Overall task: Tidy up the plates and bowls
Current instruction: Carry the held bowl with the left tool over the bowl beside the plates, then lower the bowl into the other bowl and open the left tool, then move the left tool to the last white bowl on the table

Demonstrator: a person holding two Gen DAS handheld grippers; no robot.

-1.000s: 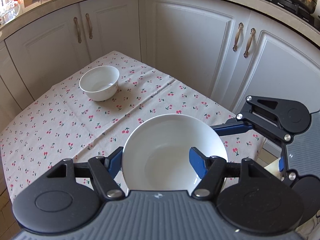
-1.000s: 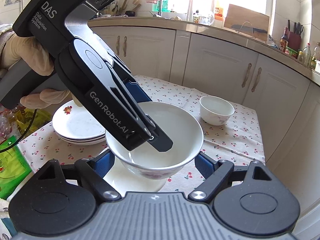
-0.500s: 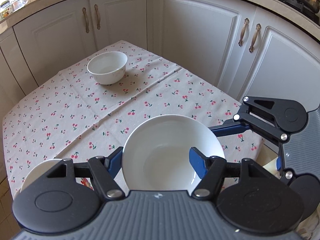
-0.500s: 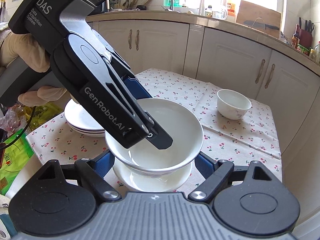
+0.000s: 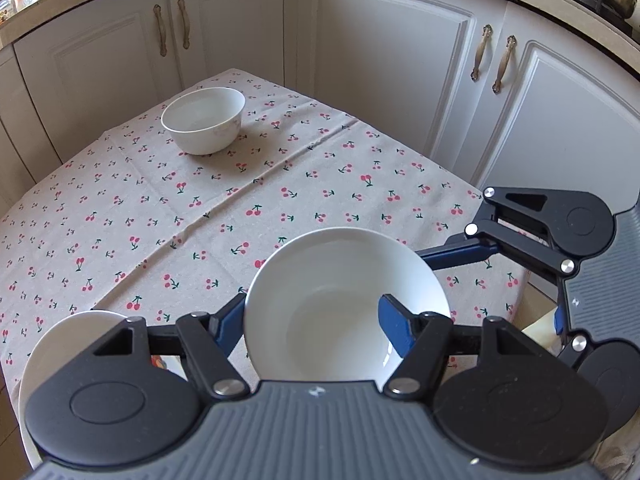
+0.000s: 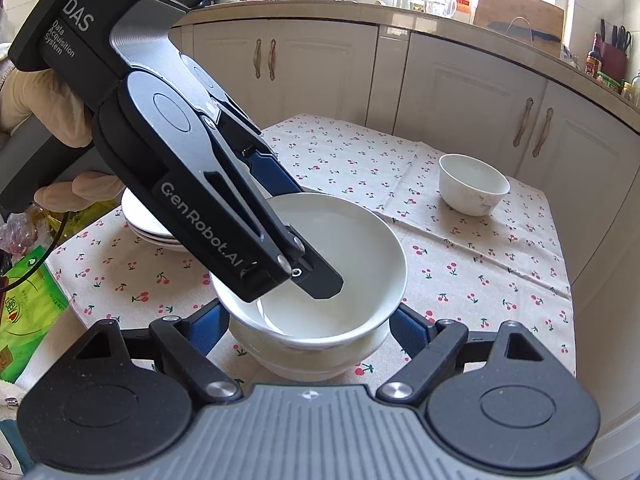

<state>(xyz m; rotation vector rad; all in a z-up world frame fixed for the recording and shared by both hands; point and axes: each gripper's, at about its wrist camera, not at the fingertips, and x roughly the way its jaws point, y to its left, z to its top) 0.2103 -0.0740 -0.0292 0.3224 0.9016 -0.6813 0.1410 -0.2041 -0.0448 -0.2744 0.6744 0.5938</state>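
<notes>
My left gripper (image 5: 312, 320) is shut on the rim of a wide white bowl (image 5: 344, 308), one finger inside it and one outside. In the right wrist view that bowl (image 6: 340, 248) sits nested in a second white bowl (image 6: 316, 360) on the cherry-print tablecloth (image 6: 460, 256). My right gripper (image 6: 308, 332) is open, its blue fingers either side of the lower bowl, apart from it. A small white bowl (image 5: 203, 125) stands at the far side of the table, also in the right wrist view (image 6: 473, 189). A stack of white plates (image 6: 148, 224) lies at the left.
White cabinets (image 5: 380, 60) wrap round the far and right sides of the table. A green packet (image 6: 28, 304) lies off the table's left edge. The plate stack's rim (image 5: 60, 332) shows at lower left behind my left gripper's body.
My left gripper has lowered the wide bowl down into the lower bowl, which was visibly below it before. Both views have drawn closer to the table.
</notes>
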